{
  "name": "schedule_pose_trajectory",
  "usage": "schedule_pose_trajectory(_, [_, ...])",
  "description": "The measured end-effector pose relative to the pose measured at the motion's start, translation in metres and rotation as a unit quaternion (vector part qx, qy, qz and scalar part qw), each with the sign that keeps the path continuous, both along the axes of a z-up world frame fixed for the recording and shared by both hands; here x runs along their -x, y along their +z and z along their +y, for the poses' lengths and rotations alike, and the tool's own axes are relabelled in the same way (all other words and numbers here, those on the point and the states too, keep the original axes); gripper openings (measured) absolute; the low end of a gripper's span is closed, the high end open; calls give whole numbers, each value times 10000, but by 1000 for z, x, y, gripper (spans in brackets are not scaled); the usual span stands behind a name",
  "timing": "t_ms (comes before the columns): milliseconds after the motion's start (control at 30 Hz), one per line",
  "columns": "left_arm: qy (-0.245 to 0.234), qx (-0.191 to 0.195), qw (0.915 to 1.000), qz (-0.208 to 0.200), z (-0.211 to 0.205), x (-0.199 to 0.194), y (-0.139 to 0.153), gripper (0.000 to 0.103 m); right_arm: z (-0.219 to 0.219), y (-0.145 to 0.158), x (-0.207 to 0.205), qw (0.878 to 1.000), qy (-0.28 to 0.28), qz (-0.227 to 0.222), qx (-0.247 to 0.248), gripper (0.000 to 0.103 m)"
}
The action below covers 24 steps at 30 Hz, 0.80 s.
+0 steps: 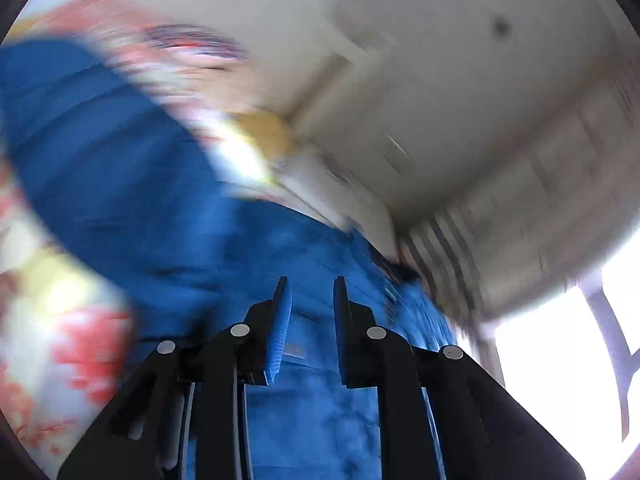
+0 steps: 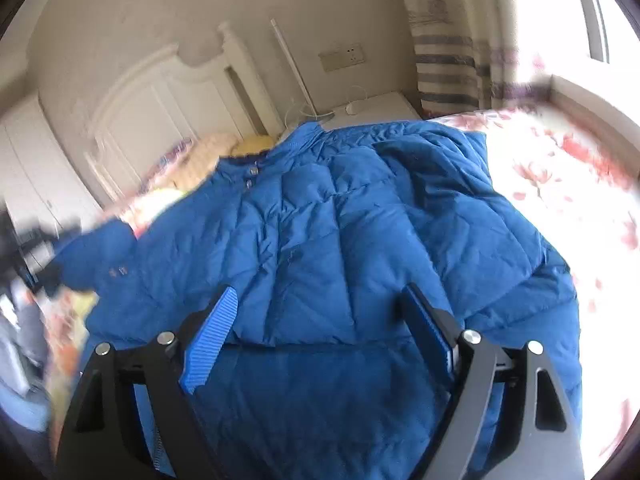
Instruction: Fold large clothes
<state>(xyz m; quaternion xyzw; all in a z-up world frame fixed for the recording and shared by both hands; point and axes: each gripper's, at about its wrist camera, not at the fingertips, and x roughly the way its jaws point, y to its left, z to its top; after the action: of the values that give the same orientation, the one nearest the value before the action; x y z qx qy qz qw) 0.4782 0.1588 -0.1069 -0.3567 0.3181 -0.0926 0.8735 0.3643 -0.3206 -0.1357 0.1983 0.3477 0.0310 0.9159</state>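
Note:
A large blue puffer jacket [image 2: 320, 232] lies spread on a bed with a floral sheet [image 2: 560, 176]. Its collar with snaps points to the far side and one sleeve reaches left. My right gripper [image 2: 320, 300] is open wide, just above the jacket's lower part, with nothing between its fingers. The left wrist view is heavily blurred and tilted up. There my left gripper [image 1: 310, 292] has its fingers a small gap apart over the blue jacket [image 1: 120, 184], with nothing between them.
A white headboard [image 2: 160, 92] and a yellow pillow [image 2: 244, 144] are at the far side. A white nightstand [image 2: 376, 108] stands near a striped curtain [image 2: 444, 72]. A bright window [image 1: 560, 360] is at the right. Dark clutter sits at the left edge [image 2: 24, 260].

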Motion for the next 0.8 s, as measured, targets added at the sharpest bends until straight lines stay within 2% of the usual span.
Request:
schedule_pose_trajectory(100, [1050, 507, 9932, 62, 76, 25, -13, 11, 7, -3, -2, 9999, 32, 58, 150, 87])
schedule_pose_trajectory(167, [1810, 923, 9792, 2, 137, 46, -19, 12, 15, -4, -3, 9993, 110, 64, 350, 87])
schedule_pose_trajectory(233, [2201, 1324, 9664, -60, 187, 56, -24, 12, 23, -4, -6, 9984, 190, 78, 526, 87])
schedule_pose_trajectory(267, [2223, 1578, 9621, -113, 210, 56, -29, 12, 24, -4, -6, 9982, 203, 94, 563, 87])
schedule_pose_trajectory(367, [1949, 2154, 9567, -211, 247, 46, -42, 12, 20, -6, -8, 9987, 196, 120, 453, 87])
schedule_pose_trajectory(433, [1838, 2601, 9471, -396, 261, 41, -50, 15, 18, -6, -7, 9990, 197, 116, 396, 87])
schedule_pose_trajectory(467, [1871, 2754, 9418, -459, 265, 40, -54, 42, 19, -6, -7, 9989, 197, 117, 400, 87])
schedule_pose_trajectory(500, [1942, 2897, 9359, -494, 271, 41, -58, 98, 19, -6, -7, 9988, 197, 127, 420, 87])
schedule_pose_trajectory(533, [1952, 3290, 9179, -1052, 278, 43, -62, 99, 19, -7, -7, 9987, 198, 142, 441, 87])
schedule_pose_trajectory(567, [2072, 3402, 9093, -1200, 282, 45, -63, 99, 19, -7, -8, 9986, 198, 155, 455, 87])
schedule_pose_trajectory(600, [2173, 3447, 9050, -1224, 282, 42, -64, 99, 19, -7, -8, 9985, 198, 171, 474, 87])
schedule_pose_trajectory(700, [2237, 3380, 9077, -1080, 282, 24, -60, 99, 20, -8, -10, 9983, 197, 211, 506, 87])
schedule_pose_trajectory(733, [2278, 3373, 9089, -909, 282, 15, -59, 99, 21, -8, -10, 9982, 195, 220, 515, 87])
schedule_pose_trajectory(800, [2269, 3491, 9066, -682, 287, 4, -64, 99, 22, -8, -11, 9981, 193, 233, 532, 87])
